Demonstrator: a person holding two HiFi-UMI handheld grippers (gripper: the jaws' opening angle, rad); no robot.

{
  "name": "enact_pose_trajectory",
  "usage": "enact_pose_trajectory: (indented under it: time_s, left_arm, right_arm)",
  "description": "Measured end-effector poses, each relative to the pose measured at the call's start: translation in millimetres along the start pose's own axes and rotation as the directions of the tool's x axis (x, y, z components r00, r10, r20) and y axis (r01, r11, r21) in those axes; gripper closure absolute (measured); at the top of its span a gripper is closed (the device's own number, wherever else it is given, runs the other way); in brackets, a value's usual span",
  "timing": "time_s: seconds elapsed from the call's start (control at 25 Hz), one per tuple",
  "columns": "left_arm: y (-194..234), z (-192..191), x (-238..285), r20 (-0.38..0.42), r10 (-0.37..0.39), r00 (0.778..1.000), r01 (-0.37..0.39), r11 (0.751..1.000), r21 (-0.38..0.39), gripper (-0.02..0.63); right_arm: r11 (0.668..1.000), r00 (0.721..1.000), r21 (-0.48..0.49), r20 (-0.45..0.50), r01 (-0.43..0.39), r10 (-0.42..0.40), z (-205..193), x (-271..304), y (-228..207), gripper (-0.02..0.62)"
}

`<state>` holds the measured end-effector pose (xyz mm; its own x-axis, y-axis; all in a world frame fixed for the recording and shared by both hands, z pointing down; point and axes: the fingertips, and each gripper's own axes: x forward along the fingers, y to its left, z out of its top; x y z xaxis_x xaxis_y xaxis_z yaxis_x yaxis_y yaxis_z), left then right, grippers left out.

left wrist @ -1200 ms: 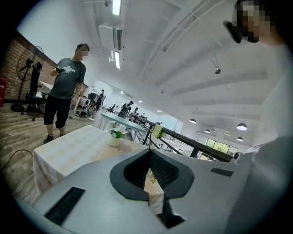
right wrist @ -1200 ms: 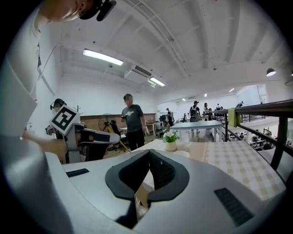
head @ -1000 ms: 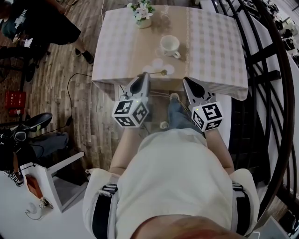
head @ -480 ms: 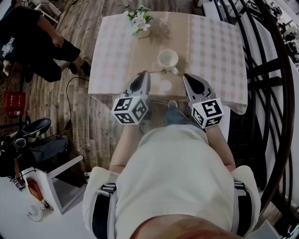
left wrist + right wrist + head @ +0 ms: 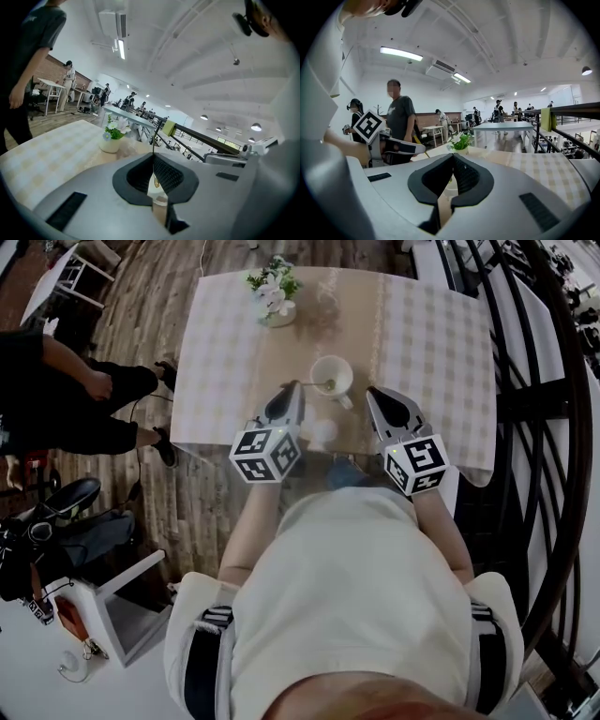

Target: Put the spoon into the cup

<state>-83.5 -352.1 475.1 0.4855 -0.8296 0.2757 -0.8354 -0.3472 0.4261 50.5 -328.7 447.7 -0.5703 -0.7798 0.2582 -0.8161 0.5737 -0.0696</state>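
Observation:
A white cup (image 5: 333, 371) stands on the checked tablecloth of the table (image 5: 431, 334). My left gripper (image 5: 296, 384) is shut on a thin gold spoon (image 5: 317, 385), whose far end reaches the cup's near rim. In the left gripper view the spoon's handle (image 5: 153, 139) rises as a thin line from the closed tips of the left gripper (image 5: 153, 154). My right gripper (image 5: 369, 390) hovers just right of the cup, shut, with nothing in it. In its own view the right gripper (image 5: 452, 154) has its tips together, and the cup (image 5: 450, 187) shows pale below them.
A small pot of flowers (image 5: 274, 298) stands at the table's far side. A person (image 5: 66, 399) stands on the wooden floor to the left. A dark metal railing (image 5: 544, 381) runs along the right. A cable (image 5: 141, 442) lies on the floor by the table.
Both grippers have moved forward over the table's near edge toward the cup. The spoon's end has gone from short of the cup to its near rim. The person at the left has shifted.

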Motion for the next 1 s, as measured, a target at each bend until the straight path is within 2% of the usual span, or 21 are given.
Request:
enact_pose_trajectory:
  time_s: [0.12, 0.52, 1.0]
  left_arm:
    - [3, -6, 18, -0.022, 0.015, 1.000, -0.015, 1.000, 0.006, 0.601]
    - [12, -53, 15, -0.119, 0.037, 0.992, -0.037, 0.999, 0.002, 0.600]
    - [9, -79, 33, -0.186, 0.085, 0.979, -0.069, 0.994, 0.090, 0.600]
  right_arm:
    - [1.000, 1.000, 0.007, -0.007, -0.011, 0.011, -3, 8, -13, 0.594]
    - [0.999, 0.998, 0.033, -0.061, -0.022, 0.024, -26, 5, 2, 0.594]
    - [0.997, 0.995, 0.056, -0.087, -0.043, 0.048, -31, 15, -9, 0.594]
